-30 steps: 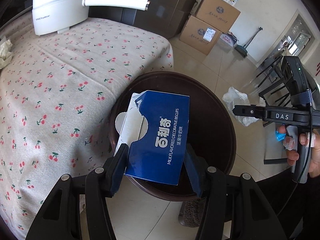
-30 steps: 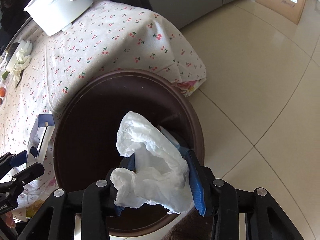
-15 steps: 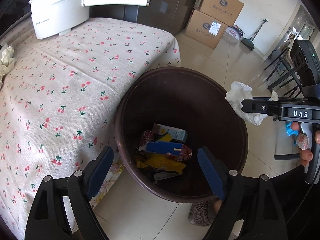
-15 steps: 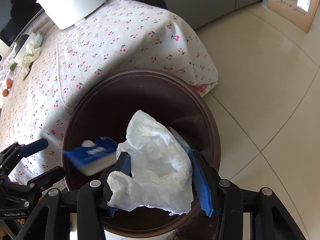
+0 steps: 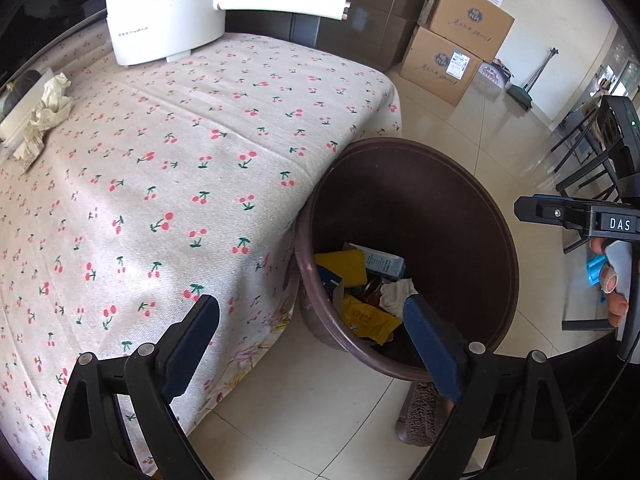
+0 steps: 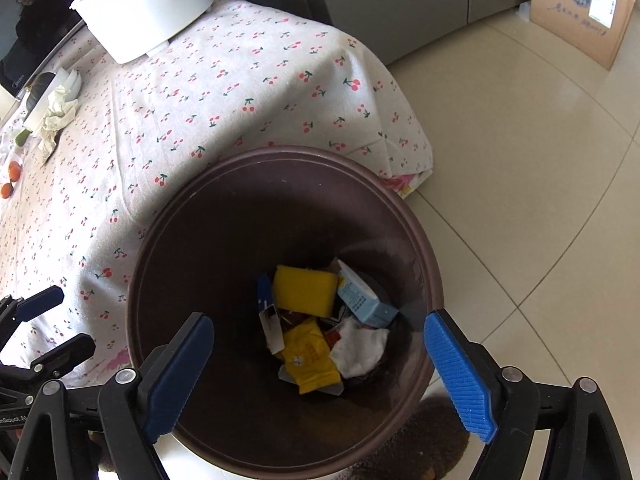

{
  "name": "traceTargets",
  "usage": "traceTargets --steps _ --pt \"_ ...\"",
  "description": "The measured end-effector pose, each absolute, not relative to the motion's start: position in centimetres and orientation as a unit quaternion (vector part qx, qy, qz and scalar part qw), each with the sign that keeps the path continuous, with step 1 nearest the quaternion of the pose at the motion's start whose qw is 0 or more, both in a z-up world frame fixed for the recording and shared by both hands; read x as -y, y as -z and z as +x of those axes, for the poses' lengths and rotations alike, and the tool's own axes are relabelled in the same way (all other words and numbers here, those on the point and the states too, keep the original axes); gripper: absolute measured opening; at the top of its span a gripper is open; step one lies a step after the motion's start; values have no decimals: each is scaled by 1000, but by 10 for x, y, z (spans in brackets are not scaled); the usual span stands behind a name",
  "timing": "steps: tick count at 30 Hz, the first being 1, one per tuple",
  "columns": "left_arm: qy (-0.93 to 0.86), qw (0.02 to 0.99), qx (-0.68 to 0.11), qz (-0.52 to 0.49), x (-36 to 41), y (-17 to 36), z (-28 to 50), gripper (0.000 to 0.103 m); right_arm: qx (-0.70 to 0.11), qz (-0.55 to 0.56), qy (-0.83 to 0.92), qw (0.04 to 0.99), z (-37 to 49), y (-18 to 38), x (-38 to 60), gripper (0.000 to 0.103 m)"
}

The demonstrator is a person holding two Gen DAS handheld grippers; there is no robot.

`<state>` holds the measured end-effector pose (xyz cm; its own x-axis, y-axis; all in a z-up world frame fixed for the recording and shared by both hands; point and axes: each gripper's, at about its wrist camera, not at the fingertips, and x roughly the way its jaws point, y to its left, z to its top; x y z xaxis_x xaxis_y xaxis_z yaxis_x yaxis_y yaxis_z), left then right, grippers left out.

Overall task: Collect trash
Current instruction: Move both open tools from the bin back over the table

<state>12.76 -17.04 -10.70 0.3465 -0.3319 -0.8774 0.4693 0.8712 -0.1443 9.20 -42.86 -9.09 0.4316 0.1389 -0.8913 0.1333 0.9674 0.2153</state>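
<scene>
Cherry-print counter (image 5: 168, 168) stands beside the brown bin (image 6: 424, 264). Both tongs, left (image 5: 312, 344) and right (image 6: 320, 376), are opening wide and empty; tissue (image 6: 360, 346) lies inside. Lift clear before turning away.

The left gripper (image 5: 312, 344) points steeply down and its jaws are opening, with nothing held between them. The right gripper (image 6: 320, 364) points steeply down too, its jaws opening and empty. A hand (image 5: 614, 284) holds the right gripper's handle.
</scene>
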Motion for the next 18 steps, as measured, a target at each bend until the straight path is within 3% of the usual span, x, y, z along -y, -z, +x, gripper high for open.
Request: traceTargets --steps 7,18 --pt "222 833 -503 55 148 93 126 103 -536 113 -2 836 98 89 413 92" --pt "179 848 -498 24 97 80 125 103 -531 93 -27 842 110 77 371 93"
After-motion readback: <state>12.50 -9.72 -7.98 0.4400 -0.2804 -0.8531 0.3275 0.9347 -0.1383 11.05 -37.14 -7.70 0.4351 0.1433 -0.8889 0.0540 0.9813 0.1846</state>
